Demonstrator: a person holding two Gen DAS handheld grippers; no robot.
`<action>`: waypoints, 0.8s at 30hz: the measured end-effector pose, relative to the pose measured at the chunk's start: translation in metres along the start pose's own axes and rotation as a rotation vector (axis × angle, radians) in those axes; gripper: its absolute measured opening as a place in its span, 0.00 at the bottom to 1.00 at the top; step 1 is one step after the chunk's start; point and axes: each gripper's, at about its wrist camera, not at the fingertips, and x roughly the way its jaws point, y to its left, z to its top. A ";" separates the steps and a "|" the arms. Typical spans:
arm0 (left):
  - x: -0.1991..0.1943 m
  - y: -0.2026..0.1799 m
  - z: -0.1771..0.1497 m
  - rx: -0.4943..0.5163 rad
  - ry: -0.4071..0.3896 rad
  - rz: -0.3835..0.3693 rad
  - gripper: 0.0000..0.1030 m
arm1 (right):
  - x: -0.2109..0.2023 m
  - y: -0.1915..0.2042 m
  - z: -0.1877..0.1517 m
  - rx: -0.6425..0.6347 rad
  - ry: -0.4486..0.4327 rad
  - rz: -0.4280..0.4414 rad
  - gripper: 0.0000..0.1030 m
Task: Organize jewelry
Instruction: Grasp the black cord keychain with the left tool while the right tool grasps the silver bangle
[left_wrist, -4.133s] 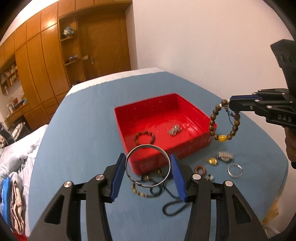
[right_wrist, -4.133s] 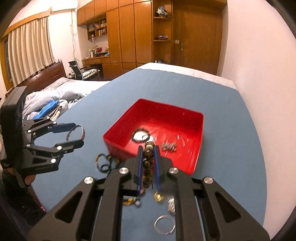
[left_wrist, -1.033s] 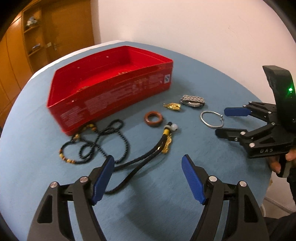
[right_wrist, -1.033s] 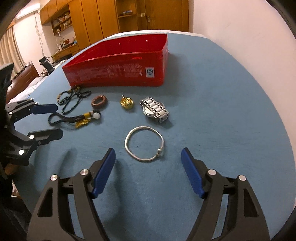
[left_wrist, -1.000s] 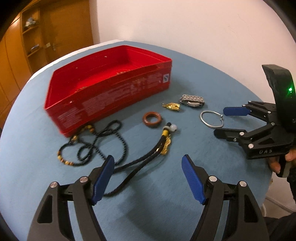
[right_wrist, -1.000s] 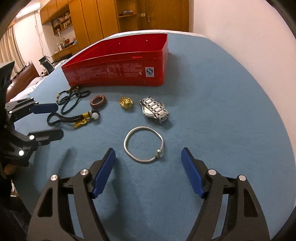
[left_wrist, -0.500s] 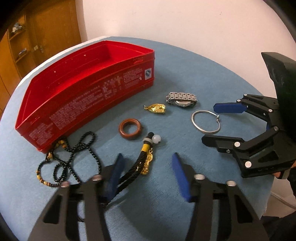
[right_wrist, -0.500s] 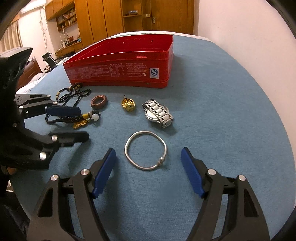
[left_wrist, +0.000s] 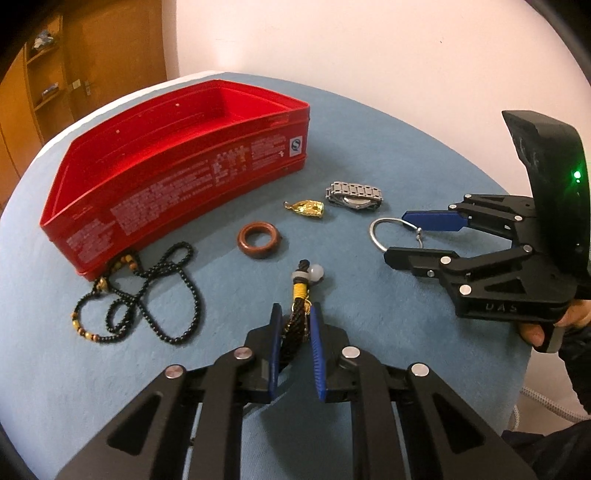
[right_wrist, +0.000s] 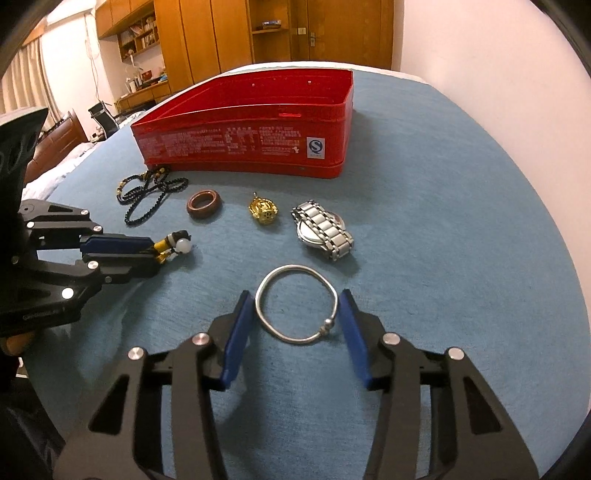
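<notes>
The left hand-held gripper has just been closing, and its blue pads now press on the black braided cord, just behind the cord's yellow wrap and white bead. The cord lies on the blue surface, toward its near edge.

The right hand-held gripper has also just been closing. Its jaws straddle the silver bangle, which lies flat on the surface near the near edge. The left pad sits right at the bangle's rim and the right pad stands just beside the clasp side; whether either truly presses on it cannot be told.

The red box stands toward the far edge of the surface. In front of its near wall lie a black bead necklace, touching the box's left corner, then a brown ring, a gold pendant and a steel watch, in a row from left to right and apart from one another.
</notes>
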 end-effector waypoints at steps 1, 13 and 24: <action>-0.002 0.001 0.000 -0.004 -0.002 0.003 0.14 | 0.000 0.000 0.000 0.002 0.000 0.001 0.45; -0.015 0.009 -0.004 -0.038 -0.025 0.007 0.14 | -0.013 0.003 0.002 0.016 -0.006 0.014 0.44; -0.038 0.023 -0.009 -0.078 -0.049 0.043 0.14 | -0.033 0.015 0.011 -0.009 -0.040 0.024 0.44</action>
